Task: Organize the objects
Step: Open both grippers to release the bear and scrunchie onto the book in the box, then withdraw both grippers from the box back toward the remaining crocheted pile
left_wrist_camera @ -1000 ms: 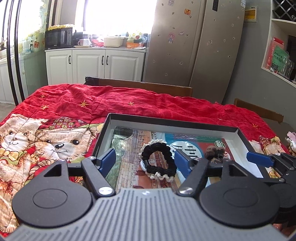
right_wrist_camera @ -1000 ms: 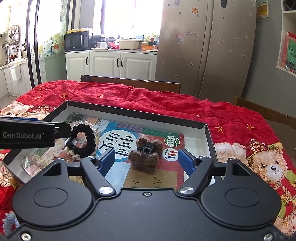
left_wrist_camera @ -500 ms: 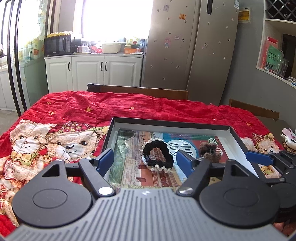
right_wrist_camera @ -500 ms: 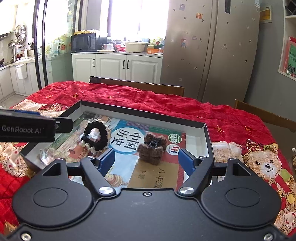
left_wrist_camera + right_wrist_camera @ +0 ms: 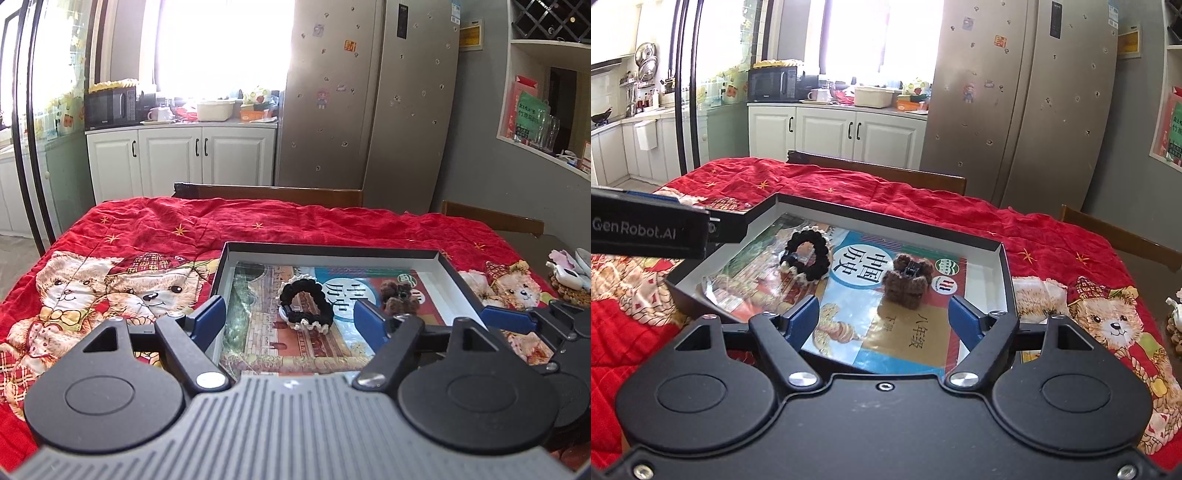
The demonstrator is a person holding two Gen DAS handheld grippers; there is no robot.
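A shallow black box (image 5: pixel 332 250) (image 5: pixel 886 221) lies on the red bear-print blanket, with a book (image 5: pixel 908 332) flat inside it. On the book rest a black and white scrunchie (image 5: pixel 304 304) (image 5: pixel 806 255) and a brown knitted hair clip (image 5: pixel 399 295) (image 5: pixel 905 283). My left gripper (image 5: pixel 290 320) is open and empty, held back from the near edge of the box, in line with the scrunchie. My right gripper (image 5: pixel 884 316) is open and empty, held back from the box, in line with the hair clip.
The red blanket (image 5: pixel 155 236) covers the table. Wooden chair backs (image 5: pixel 273 192) stand at the far side. Small white items (image 5: pixel 569 277) lie at the right table edge. A fridge (image 5: pixel 365 103) and white cabinets (image 5: pixel 184 155) stand behind. The left gripper's side (image 5: pixel 646 230) crosses the right wrist view.
Both grippers have pulled back and up from the box, so it looks smaller and farther away. The scrunchie and hair clip have not moved. Both jaws stay open.
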